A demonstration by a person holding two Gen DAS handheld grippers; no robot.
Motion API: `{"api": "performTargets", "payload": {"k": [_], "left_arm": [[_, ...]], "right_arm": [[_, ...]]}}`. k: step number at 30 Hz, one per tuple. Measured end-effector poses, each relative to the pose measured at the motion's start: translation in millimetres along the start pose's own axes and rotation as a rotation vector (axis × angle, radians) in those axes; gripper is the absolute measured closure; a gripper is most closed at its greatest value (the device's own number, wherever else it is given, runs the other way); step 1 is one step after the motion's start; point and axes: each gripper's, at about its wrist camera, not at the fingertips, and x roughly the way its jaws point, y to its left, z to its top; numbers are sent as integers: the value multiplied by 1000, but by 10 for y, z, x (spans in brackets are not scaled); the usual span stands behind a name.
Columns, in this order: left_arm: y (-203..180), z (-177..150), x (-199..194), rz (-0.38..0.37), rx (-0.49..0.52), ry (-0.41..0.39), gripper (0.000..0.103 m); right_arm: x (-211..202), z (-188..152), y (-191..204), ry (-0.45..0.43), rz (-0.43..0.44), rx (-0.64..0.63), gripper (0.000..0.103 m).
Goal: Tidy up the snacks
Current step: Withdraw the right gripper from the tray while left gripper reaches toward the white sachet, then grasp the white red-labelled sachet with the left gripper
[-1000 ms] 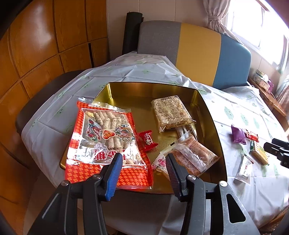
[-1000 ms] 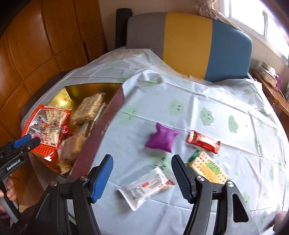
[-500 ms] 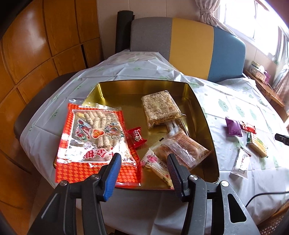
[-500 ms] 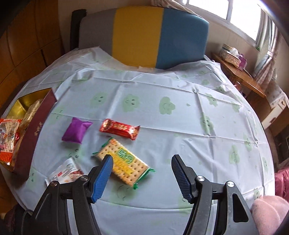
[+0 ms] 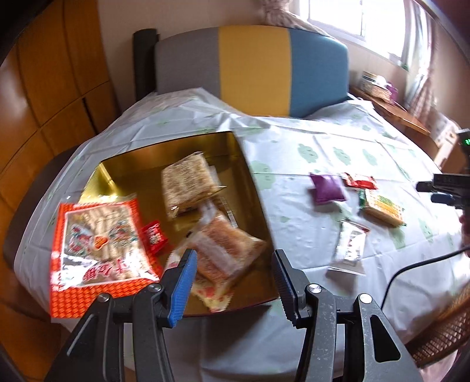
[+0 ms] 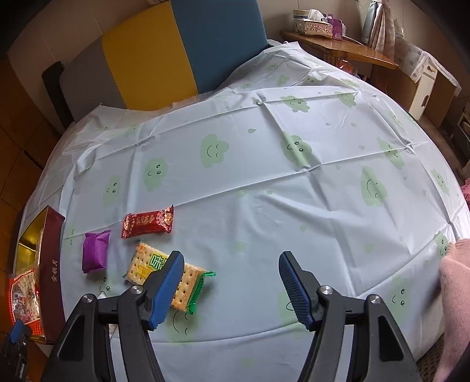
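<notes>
A gold tin tray (image 5: 141, 164) sits on the table's left side, holding a big red snack bag (image 5: 100, 244), a cracker pack (image 5: 188, 182), a small red candy (image 5: 154, 236) and an orange-brown pack (image 5: 223, 252). On the cloth to its right lie a purple pouch (image 6: 95, 251), a red candy bar (image 6: 148, 224), a green-edged cracker pack (image 6: 141, 264) and a white packet (image 5: 351, 245). My left gripper (image 5: 233, 282) is open and empty over the tray's near edge. My right gripper (image 6: 232, 288) is open and empty, just right of the cracker pack.
The round table wears a pale cloth with green cloud faces (image 6: 293, 176). A grey, yellow and blue chair back (image 5: 252, 67) stands behind it. A wooden shelf with a tissue box (image 6: 314, 26) is at the far right. A pink cloth (image 6: 453, 282) lies at the right edge.
The left gripper swung right, so the loose snacks on the cloth show more. The right gripper turned further right, away from the tray, toward open cloth. Both stayed open.
</notes>
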Motion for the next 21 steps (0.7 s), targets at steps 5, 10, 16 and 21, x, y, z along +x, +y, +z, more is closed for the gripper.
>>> {"api": "performTargets", "payload": {"k": [5, 10, 16, 21], "left_arm": [[-304, 64, 39, -56, 91, -3, 50], [-583, 108, 144, -114, 164, 22, 50], [-911, 154, 337, -179, 252, 52, 50], [-1127, 167, 570, -226, 295, 107, 50]], "right_arm": [[0, -7, 2, 3, 12, 2, 35], [-23, -7, 12, -2, 30, 3, 35], [-53, -1, -11, -12, 54, 23, 35], [-63, 5, -29, -15, 66, 36, 35]]}}
